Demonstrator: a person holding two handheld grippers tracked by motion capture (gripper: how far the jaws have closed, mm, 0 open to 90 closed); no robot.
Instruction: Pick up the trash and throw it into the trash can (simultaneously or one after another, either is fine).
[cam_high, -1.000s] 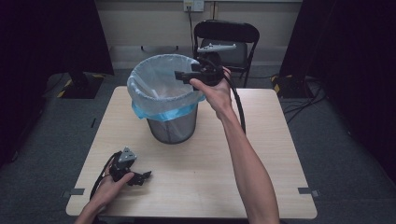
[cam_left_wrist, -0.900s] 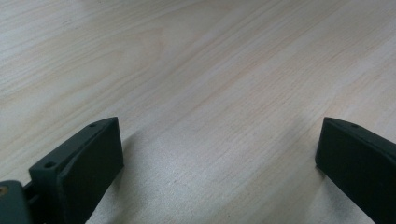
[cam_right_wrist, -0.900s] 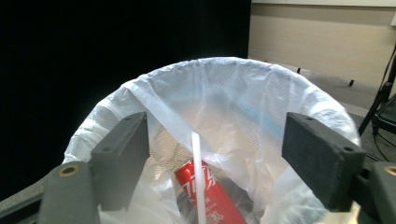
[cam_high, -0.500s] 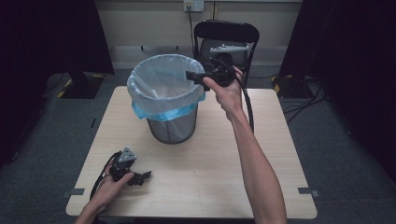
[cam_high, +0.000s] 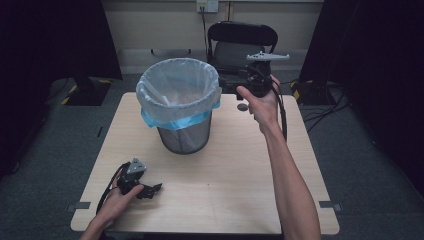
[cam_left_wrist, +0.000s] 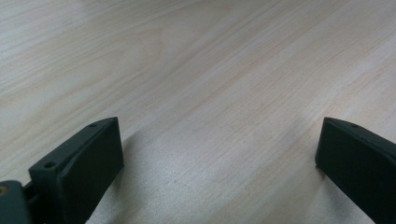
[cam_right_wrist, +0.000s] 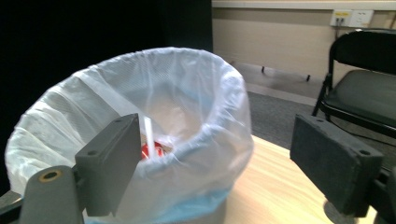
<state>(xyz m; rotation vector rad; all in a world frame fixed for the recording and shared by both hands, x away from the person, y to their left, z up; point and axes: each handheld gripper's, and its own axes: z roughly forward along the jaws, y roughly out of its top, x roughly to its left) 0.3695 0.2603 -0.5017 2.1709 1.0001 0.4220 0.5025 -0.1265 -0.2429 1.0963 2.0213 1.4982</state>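
Note:
A wire-mesh bin (cam_high: 184, 139) with a white and blue liner (cam_high: 177, 92) stands at the back middle of the wooden table (cam_high: 225, 190). Inside it lie a red item (cam_right_wrist: 152, 150) and a white strip (cam_right_wrist: 148, 133). My right gripper (cam_high: 223, 85) hangs in the air just right of the bin's rim and points left at it. Its jaws have just been opening and stand wide (cam_right_wrist: 217, 137) with nothing between them. My left gripper (cam_high: 152, 190) rests on the table at the front left, open (cam_left_wrist: 219, 140) over bare wood.
A black folding chair (cam_high: 242, 45) stands behind the table, close behind my right hand. A small dark round mark (cam_high: 242, 106) sits on the table right of the bin. Cables lie on the floor at the right (cam_high: 325, 107).
My right hand has drawn back to the right, from over the bin's opening to just outside its rim. The left hand has stayed put.

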